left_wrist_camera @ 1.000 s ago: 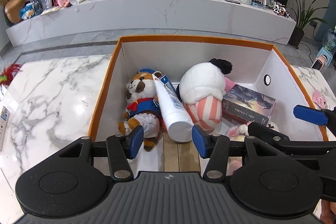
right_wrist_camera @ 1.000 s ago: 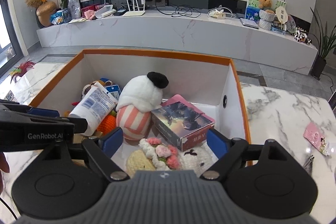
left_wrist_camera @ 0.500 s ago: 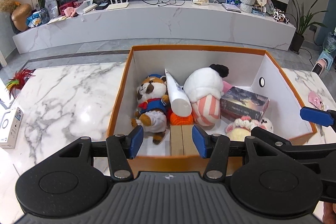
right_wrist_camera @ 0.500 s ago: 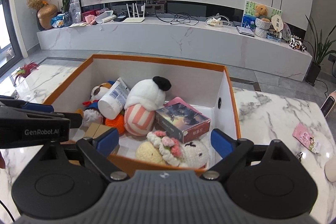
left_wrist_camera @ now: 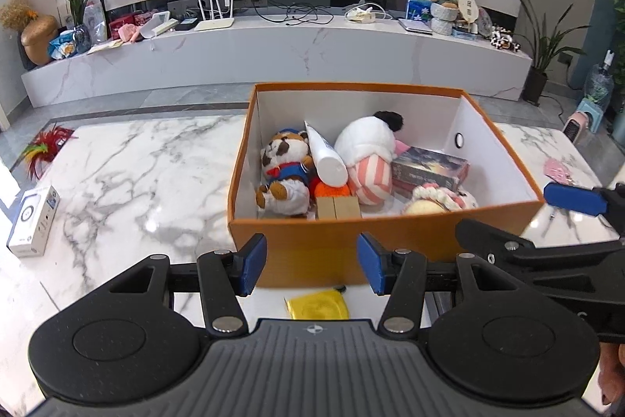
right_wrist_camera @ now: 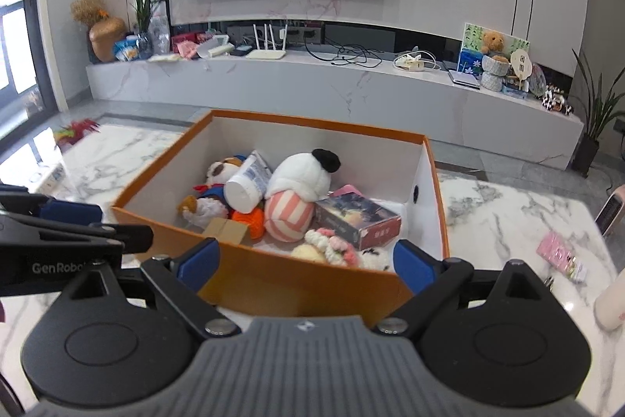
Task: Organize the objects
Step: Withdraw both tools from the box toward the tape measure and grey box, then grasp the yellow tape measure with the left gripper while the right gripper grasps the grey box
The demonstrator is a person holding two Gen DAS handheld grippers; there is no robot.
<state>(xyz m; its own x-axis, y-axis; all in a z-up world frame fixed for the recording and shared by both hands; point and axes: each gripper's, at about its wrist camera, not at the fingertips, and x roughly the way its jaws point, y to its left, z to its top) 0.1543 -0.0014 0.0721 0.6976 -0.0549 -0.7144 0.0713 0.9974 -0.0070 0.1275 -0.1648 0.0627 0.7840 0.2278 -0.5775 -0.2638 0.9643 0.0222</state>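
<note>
An orange box (left_wrist_camera: 383,235) with white inner walls stands on the marble table; it also shows in the right wrist view (right_wrist_camera: 297,284). Inside lie a raccoon plush (left_wrist_camera: 285,174), a white tube (left_wrist_camera: 326,159), a white and pink-striped plush (left_wrist_camera: 369,159), a card box (left_wrist_camera: 429,169), wooden blocks (left_wrist_camera: 338,208) and crocheted toys (left_wrist_camera: 441,200). My left gripper (left_wrist_camera: 311,268) is open and empty, in front of the box's near wall. My right gripper (right_wrist_camera: 304,262) is open and empty, also just before the near wall.
A yellow packet (left_wrist_camera: 316,305) lies on the table just before the box. A white carton (left_wrist_camera: 33,221) and a feather toy (left_wrist_camera: 45,147) lie at the far left. A pink card (right_wrist_camera: 560,256) lies right of the box. A long TV bench (left_wrist_camera: 273,53) stands behind.
Both grippers have drawn back and up out of the box; they were over its contents and now sit in front of its near wall. Both stay open.
</note>
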